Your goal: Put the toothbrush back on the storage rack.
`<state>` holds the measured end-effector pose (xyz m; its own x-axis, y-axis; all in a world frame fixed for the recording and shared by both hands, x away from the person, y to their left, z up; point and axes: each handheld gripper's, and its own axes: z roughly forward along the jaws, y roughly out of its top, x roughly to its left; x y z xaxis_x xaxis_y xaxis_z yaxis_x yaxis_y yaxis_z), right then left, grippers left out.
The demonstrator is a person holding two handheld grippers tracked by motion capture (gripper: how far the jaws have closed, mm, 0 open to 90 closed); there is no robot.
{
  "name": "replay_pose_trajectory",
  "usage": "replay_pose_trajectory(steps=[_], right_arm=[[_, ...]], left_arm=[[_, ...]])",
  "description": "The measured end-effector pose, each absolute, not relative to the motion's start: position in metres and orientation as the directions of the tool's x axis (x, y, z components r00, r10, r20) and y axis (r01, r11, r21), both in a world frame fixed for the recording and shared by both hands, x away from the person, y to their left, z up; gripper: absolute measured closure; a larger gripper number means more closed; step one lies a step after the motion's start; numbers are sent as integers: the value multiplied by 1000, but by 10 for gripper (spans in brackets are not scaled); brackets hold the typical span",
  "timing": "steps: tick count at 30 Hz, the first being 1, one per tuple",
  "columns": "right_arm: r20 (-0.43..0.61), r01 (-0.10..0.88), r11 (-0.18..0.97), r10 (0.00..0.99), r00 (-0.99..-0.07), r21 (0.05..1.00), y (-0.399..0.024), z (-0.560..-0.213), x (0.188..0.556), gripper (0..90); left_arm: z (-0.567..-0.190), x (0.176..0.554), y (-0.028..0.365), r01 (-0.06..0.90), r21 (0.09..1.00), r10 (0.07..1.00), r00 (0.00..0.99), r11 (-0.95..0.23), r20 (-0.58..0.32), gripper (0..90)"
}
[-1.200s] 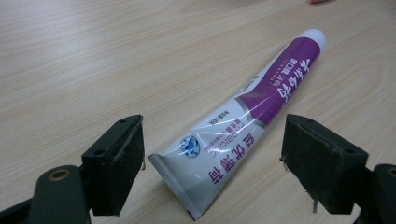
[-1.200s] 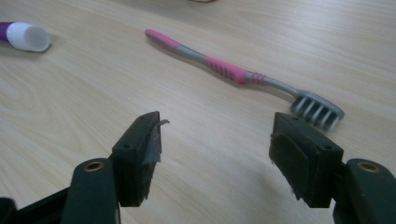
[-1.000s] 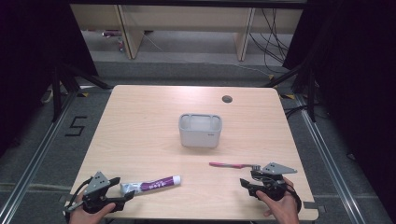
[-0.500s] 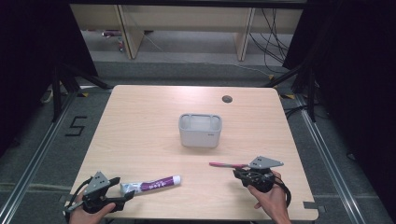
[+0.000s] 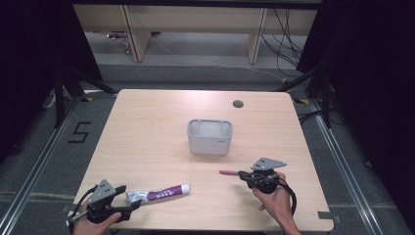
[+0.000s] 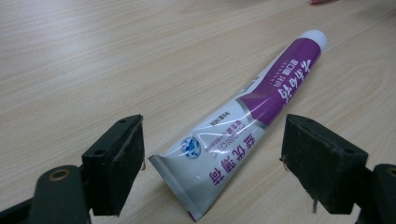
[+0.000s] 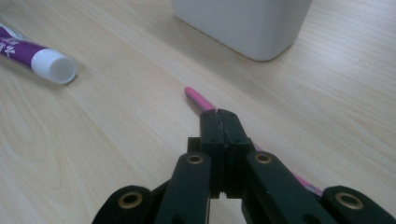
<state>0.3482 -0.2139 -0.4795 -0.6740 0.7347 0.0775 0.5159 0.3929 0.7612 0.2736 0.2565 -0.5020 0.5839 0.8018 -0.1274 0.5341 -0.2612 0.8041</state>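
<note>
Gripping a pink toothbrush (image 5: 228,173), the right gripper (image 5: 243,175) sits low and right of centre in the high view, its jaws having just closed until the pads meet on the handle. Through the right gripper view the pink tip (image 7: 196,98) pokes out beyond the pressed-together jaws at mid-frame, while the rest of the handle trails back under them toward the lower right. At the lower left of the high view, the left gripper (image 5: 136,204) rests on the wooden table (image 5: 147,132), jaws spread wide. Between them, untouched by either pad, lies the flat crimped end of a purple-and-white toothpaste tube (image 6: 243,116), its white cap (image 6: 314,36) angled toward the upper right. Farther up, at the centre of the table, stands a grey rectangular holder (image 5: 209,137), well apart from both tools.
</note>
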Motion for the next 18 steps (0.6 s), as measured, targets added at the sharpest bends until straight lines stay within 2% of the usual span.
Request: replay_pose_trajectory(steps=[5, 18], right_arm=[[45, 498, 427, 724, -688, 755, -206, -481, 360, 900], [39, 510, 448, 722, -690, 734, -185, -485, 380, 900]], left_arm=[[-503, 274, 256, 534, 806, 800, 585, -256, -133, 209], [-502, 273, 256, 535, 806, 803, 581, -254, -132, 209]])
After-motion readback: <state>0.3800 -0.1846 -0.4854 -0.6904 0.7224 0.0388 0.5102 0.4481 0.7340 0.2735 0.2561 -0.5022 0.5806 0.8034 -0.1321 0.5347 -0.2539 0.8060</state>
